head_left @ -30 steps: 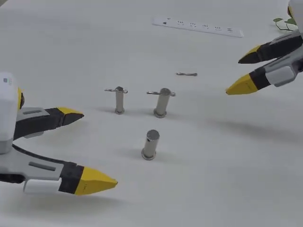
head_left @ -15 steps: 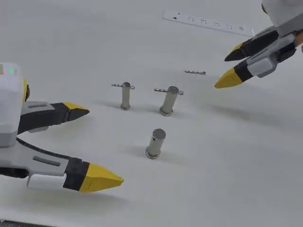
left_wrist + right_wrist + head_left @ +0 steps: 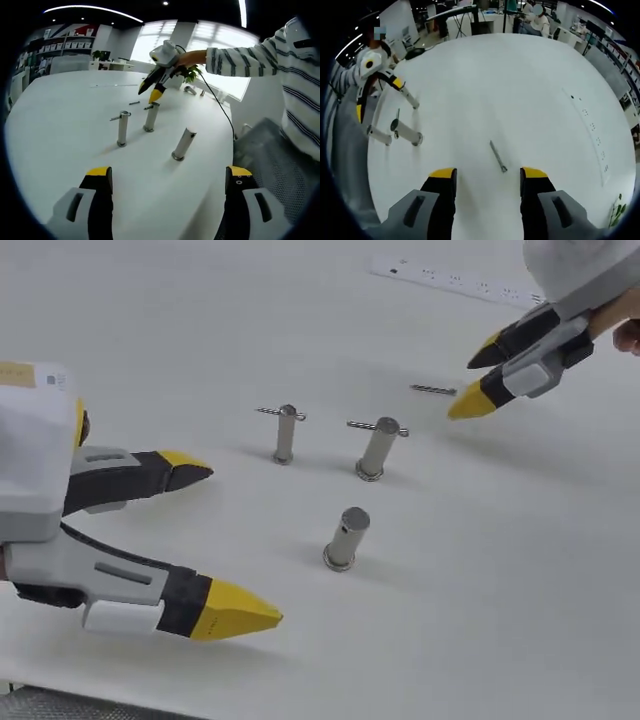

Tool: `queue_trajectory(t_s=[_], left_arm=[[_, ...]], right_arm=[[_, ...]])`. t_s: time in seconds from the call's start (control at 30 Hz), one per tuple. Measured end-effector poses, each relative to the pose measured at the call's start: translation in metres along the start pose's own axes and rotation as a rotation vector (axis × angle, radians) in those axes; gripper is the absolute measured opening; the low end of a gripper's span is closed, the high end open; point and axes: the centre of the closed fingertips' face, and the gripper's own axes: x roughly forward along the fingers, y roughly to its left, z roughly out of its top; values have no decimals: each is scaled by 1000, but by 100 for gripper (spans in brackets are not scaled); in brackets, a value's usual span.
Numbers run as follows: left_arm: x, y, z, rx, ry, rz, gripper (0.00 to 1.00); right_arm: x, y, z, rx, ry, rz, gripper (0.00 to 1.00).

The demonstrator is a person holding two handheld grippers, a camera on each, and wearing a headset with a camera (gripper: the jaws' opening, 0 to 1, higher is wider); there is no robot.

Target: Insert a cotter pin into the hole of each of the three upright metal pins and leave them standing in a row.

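- Plainly, the left gripper [image 3: 222, 543] has its black, yellow-tipped jaws spread wide with nothing between them. It sits low over the near-left part of the white tabletop [image 3: 500, 590].
- Open surface lies between those tips and the nearest short silver metal pin [image 3: 346, 538], which stands upright with a plain head, well apart from the jaws.
- Beyond it, two more silver pins stand side by side. The far-left pin [image 3: 285, 435] has a thin wire cotter pin [image 3: 270, 412] through its head, and the far-right pin [image 3: 377, 448] has a second cotter pin [image 3: 362, 426] crossing its top. The three make a triangle, not a row.
- The right gripper [image 3: 465, 387] hangs at the far right with its jaws moderately apart, holding nothing, tips angled down toward the table.
- A loose thin grey cotter pin [image 3: 433, 390] lies flat just beside the lower yellow tip. In the right gripper view it lies slanted, just ahead of the gap between the jaws.
- To the right of the pins, broad white surface runs toward the person.
- The near table edge passes just under the left gripper in the head view. In the left gripper view the rounded edge curves by on the right, with a grey mesh surface [image 3: 265, 150] beyond it.
- A long white power strip [image 3: 450, 280] lies along the far side, well apart from the pins.
- A striped sleeve [image 3: 250, 60] reaches to the right gripper in the left gripper view.
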Motion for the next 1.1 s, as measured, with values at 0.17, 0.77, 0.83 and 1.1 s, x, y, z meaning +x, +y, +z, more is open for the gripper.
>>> queue_trajectory(t_s=[0.17,0.77,0.83,1.1], left_arm=[[2,-4,0,3,9,-9,90],[7,-4,-1,-3,4,-12,84],[6,-1,-2,-4,4,-13,84],[10,-4,-4,6,16,-15,83]], right_arm=[[11,-11,1,-6,28,5,49],[19,-3,-8,-99,130,31,30],[18,-2,-8,-101,135,30,28],[19,3,-9,-118,164,28,21]])
